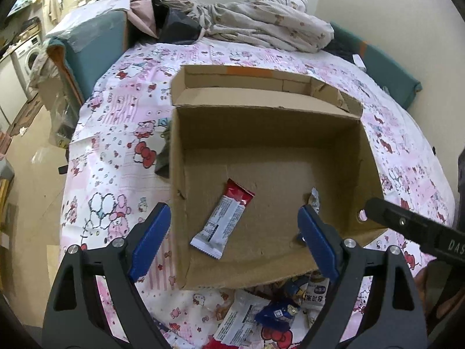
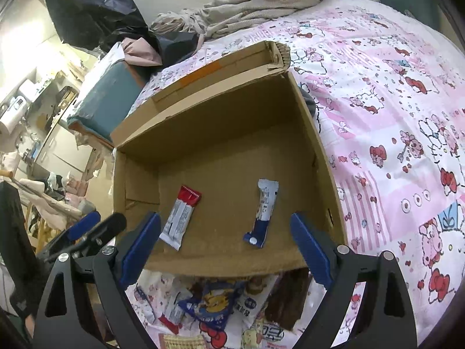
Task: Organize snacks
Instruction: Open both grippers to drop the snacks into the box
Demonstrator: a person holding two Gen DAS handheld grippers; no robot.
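Left wrist view: the left gripper (image 1: 234,229) stands wide with nothing between its blue pads, poised over the near wall of the cardboard box (image 1: 177,151). A red-and-white snack bar (image 1: 223,222) lies on the box floor at 6 o'clock, apart from both pads. Loose snacks (image 1: 270,311) lie outside, just below the near edge.

Right wrist view: the right gripper (image 2: 225,245) is equally wide and empty. A blue-and-white packet (image 2: 263,212), possibly a drink sachet, lies at 5 o'clock; the far half of the floor is bare
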